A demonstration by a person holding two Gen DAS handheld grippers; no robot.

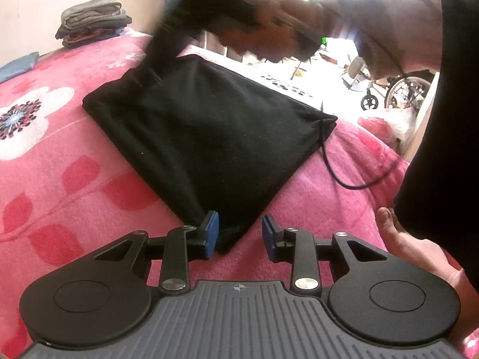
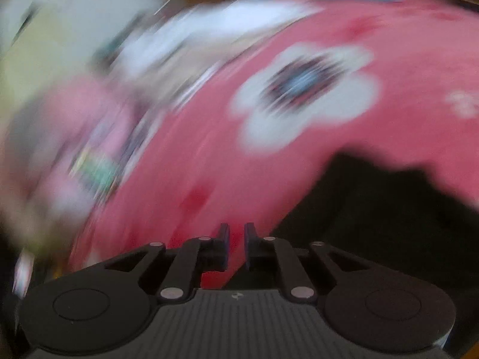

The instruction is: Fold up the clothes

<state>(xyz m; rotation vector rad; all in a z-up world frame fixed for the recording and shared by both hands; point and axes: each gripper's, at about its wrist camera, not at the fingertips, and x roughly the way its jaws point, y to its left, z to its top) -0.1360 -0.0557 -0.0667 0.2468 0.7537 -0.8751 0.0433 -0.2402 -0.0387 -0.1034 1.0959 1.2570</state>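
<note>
No readable text, label, brand or number showed in either view, only a small crosshair-in-circle mark stood on the ribbed grey body of the left gripper point(image 1: 240, 234), the matching mark on the right gripper point(image 2: 236, 246) was too blurred to read

Garment point(image 1: 203, 137) lies on the blanket point(image 1: 74, 185); clothes stack point(image 1: 92, 21) behind it to the left; cord point(image 1: 338, 173) trails from its right corner.
</note>
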